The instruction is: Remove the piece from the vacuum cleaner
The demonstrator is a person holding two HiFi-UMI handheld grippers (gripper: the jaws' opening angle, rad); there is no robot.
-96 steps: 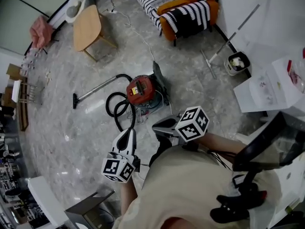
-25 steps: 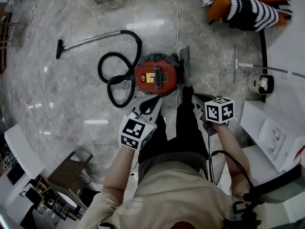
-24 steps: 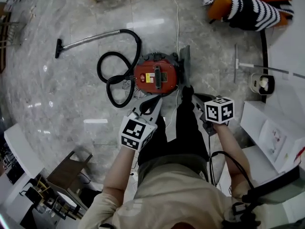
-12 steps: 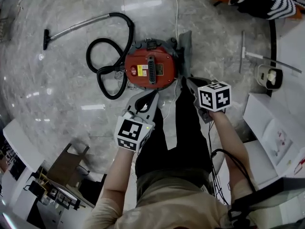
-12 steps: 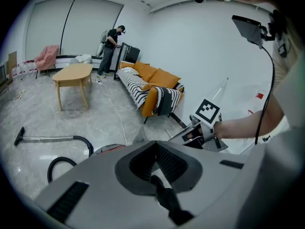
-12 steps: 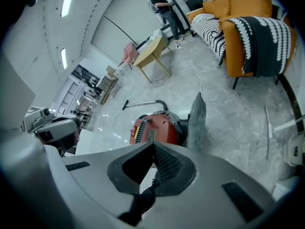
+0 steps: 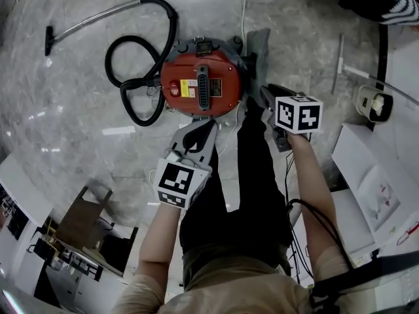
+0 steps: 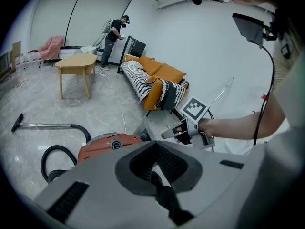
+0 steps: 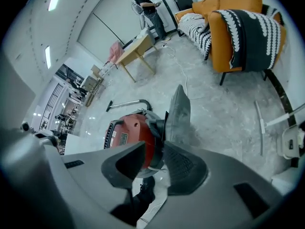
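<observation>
Beside the vacuum cleaner [image 7: 200,87], left gripper [image 8: 155,145] is closed; right gripper [image 9: 155,149] has just been opening, empty.

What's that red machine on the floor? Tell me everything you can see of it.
The vacuum cleaner is a round red canister, plastic by its look, standing upright on the grey stone-look floor. A black handle crosses its top beside a yellow label. A black hose loops beside it into a metal tube ending in a floor nozzle. A grey flap juts up at one side.

Grey marble floor [image 7: 72,149], orange sofa [image 8: 164,74] w/ striped throw [image 8: 135,74], wood table [image 8: 76,61].
</observation>
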